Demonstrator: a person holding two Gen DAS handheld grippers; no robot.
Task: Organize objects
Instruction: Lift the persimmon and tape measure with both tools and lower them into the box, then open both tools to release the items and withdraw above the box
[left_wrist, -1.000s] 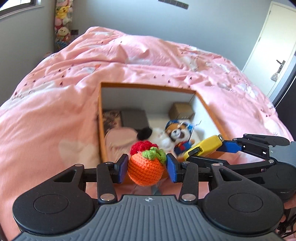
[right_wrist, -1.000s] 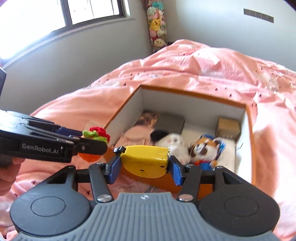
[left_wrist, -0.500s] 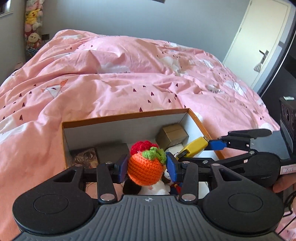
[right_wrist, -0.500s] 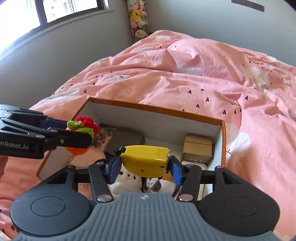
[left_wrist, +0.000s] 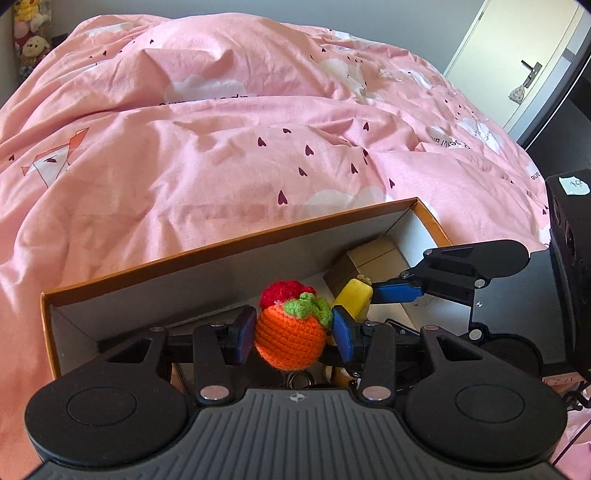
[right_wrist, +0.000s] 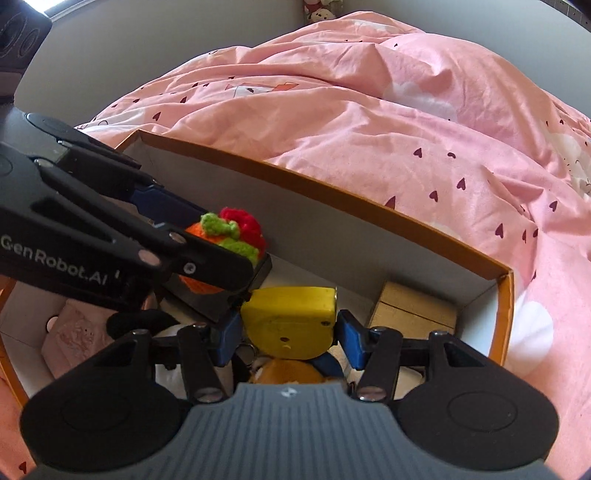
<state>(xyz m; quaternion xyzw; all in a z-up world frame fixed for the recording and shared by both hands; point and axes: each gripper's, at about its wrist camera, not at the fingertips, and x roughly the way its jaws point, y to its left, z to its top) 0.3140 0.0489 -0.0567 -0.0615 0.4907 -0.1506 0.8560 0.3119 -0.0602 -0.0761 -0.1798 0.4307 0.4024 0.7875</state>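
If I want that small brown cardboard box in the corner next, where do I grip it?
Grip the cardboard box across its two free sides, coming straight down from above. It sits in the storage box's far right corner, so its wall-facing sides look blocked.

Bed under rumpled pink duvet with dark hearts and white clouds. Open cardboard box, orange rim, pale inside, sits directly on duvet. Duvet rises in folds beyond the box's far wall and bunches beside both its sides.
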